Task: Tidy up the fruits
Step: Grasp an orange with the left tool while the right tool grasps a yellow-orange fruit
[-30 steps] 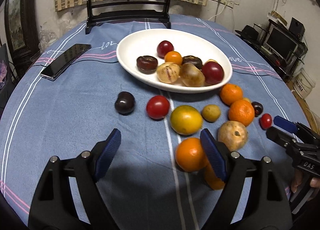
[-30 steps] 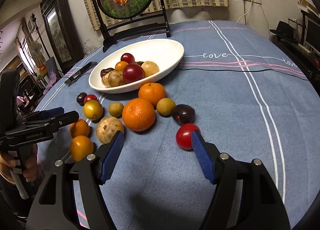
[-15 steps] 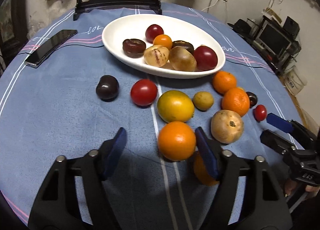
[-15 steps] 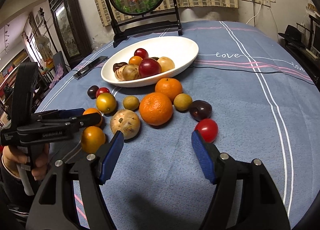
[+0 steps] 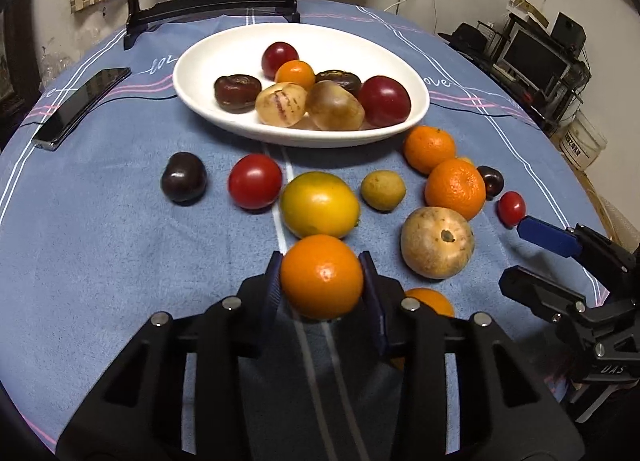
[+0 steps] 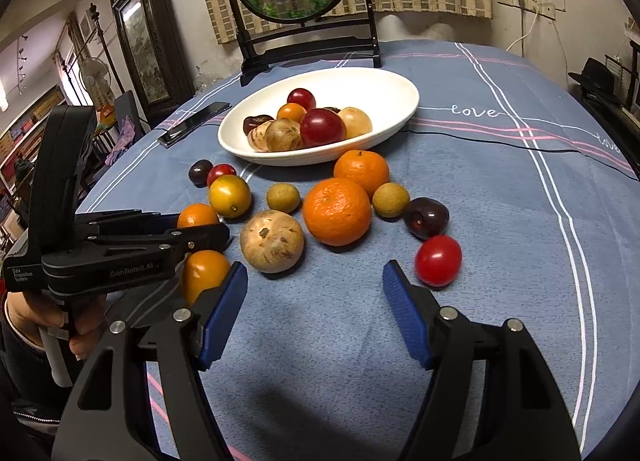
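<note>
Left gripper (image 5: pixel 322 275): we see its jaws closing on an orange (image 5: pixel 321 276) near us on the blue cloth (image 5: pixel 100 245), pads against both its sides.
Right gripper (image 6: pixel 314 293): half open, nothing between its jaws, over bare cloth.
Only the right view shows: a hand (image 6: pixel 48 321) on the left gripper's handle.
Bowl (image 5: pixel 224 117): far side, holding fruit.
Since a second ago: we find the left jaws much narrower, the orange between them; before, it sat beside the right pad.
</note>
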